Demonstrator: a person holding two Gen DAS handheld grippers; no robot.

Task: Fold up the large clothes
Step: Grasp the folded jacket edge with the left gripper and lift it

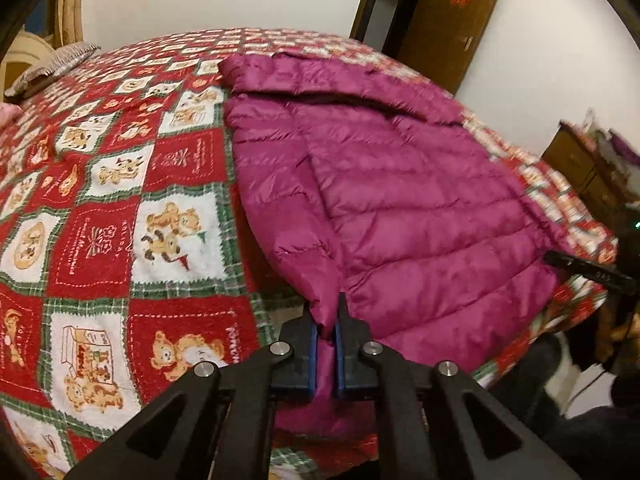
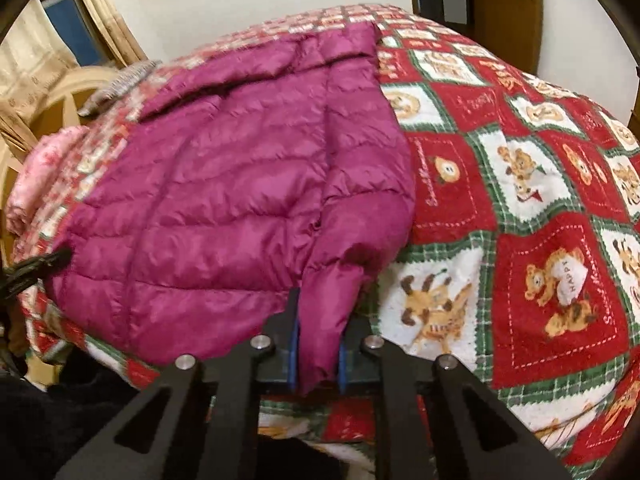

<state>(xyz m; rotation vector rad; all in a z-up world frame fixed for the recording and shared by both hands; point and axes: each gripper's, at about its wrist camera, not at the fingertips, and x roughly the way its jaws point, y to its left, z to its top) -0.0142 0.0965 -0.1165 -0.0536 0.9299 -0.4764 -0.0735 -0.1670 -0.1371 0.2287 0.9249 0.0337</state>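
Note:
A magenta quilted puffer jacket (image 1: 400, 200) lies spread on a bed under a red, green and white teddy-bear blanket (image 1: 100, 220). My left gripper (image 1: 326, 320) is shut on the end of the jacket's sleeve at the near edge, with fabric pinched between the blue pads. In the right wrist view the same jacket (image 2: 224, 200) fills the left half, and my right gripper (image 2: 318, 336) is shut on the other sleeve's end, a thicker bunch of fabric. Each gripper shows at the other view's edge as a black finger (image 1: 580, 270) beside the jacket's hem.
A grey pillow (image 1: 52, 68) lies at the bed's far left. A pink folded cloth (image 2: 40, 176) sits near a pale wooden frame (image 2: 52, 108). A brown door (image 1: 448, 20) and a wooden cabinet (image 1: 580, 168) stand beyond the bed. Blanket (image 2: 540, 240) stretches bare to the right.

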